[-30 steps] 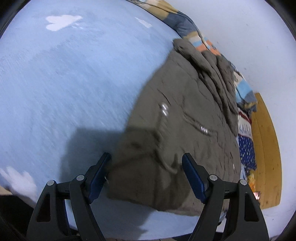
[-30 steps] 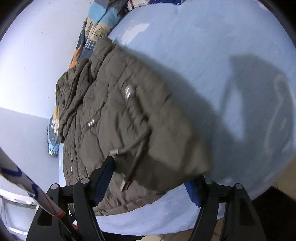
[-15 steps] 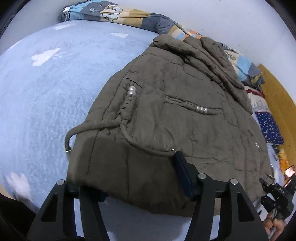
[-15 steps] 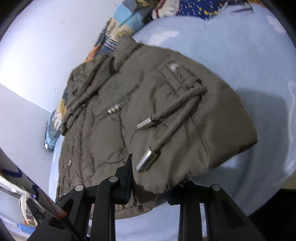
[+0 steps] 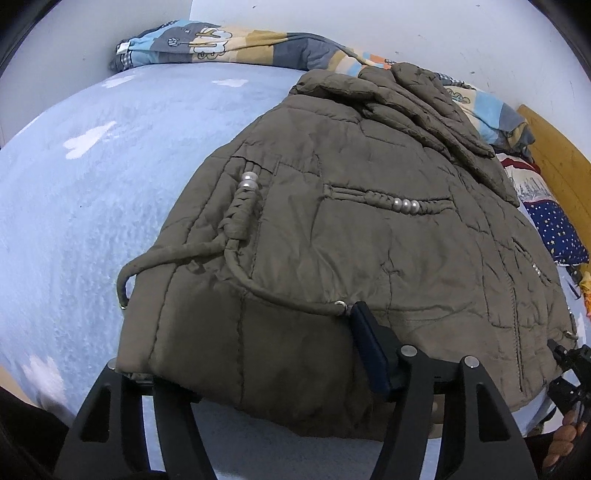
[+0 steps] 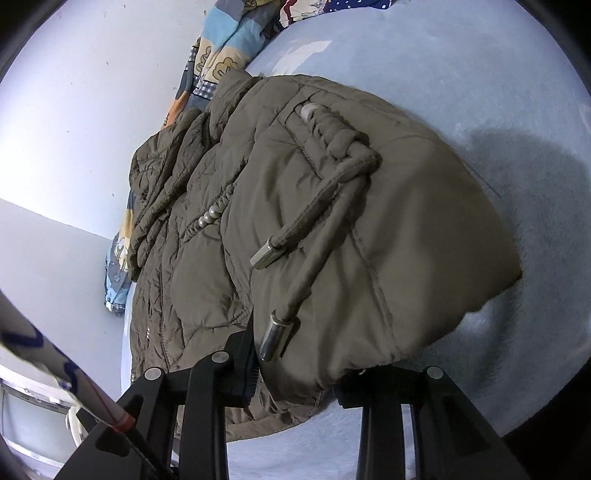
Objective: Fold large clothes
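Jacket (image 5: 369, 236), padded olive, lies on blue bed (image 5: 92, 184). Left gripper (image 5: 251, 354) and right gripper (image 6: 295, 373) each seemingly pinch its near hem. Fabric looks soft, bulky, light; doubled hem corners offer firmest hold.

On the left-wrist side, the pale blue bed sheet with white cloud shapes (image 5: 110, 192) lies bare to the left of the bulky olive-brown padded jacket (image 5: 369, 229), giving open passage there. A rolled patchwork quilt in blue, tan and grey (image 5: 229, 44) lines the far edge against the white wall (image 5: 406, 26). Right of the jacket, a navy star-print cloth (image 5: 557, 236) and a wooden board (image 5: 561, 162) crowd the way. A loose drawstring cord with metal tips (image 6: 314, 254) lies across the jacket's near fold.
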The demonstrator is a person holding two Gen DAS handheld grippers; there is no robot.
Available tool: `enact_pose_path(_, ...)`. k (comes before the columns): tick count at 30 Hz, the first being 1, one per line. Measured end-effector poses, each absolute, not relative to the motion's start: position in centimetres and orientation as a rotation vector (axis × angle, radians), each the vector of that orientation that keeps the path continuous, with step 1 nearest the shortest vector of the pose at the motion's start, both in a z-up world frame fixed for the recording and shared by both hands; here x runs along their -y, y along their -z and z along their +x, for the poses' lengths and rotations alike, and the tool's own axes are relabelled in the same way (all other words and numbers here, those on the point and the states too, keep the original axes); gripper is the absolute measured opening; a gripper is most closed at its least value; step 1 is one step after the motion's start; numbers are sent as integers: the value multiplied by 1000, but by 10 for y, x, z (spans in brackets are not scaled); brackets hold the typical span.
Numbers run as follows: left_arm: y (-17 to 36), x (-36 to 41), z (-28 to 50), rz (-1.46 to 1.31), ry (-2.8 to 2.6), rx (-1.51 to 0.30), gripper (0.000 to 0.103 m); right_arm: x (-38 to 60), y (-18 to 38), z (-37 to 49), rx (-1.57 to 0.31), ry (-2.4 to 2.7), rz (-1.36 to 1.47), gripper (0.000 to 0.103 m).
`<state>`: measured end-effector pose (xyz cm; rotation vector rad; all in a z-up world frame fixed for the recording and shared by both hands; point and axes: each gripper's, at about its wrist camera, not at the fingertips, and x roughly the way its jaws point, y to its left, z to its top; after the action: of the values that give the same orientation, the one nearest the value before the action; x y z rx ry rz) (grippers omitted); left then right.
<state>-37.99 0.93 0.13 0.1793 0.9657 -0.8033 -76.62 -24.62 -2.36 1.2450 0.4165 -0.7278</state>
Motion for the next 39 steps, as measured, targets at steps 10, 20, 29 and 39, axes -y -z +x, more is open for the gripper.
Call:
enact_pose_path(10, 0, -7, -385, 245, 800, -934, 69, 244, 23, -767, -399, 741, 1242, 34)
enact_pose_path(20, 0, -4, -390, 305, 783, -901, 71, 246, 21, -766, -439, 734, 1221, 34)
enact_pose_path(29, -4, -3, -397, 359, 774, -850, 67, 246, 17, -759, -489, 745, 1175, 33)
enact_pose_path(39, -11, 1, -408, 421, 780, -775, 47, 240, 6, -749, -538, 766, 1053, 21)
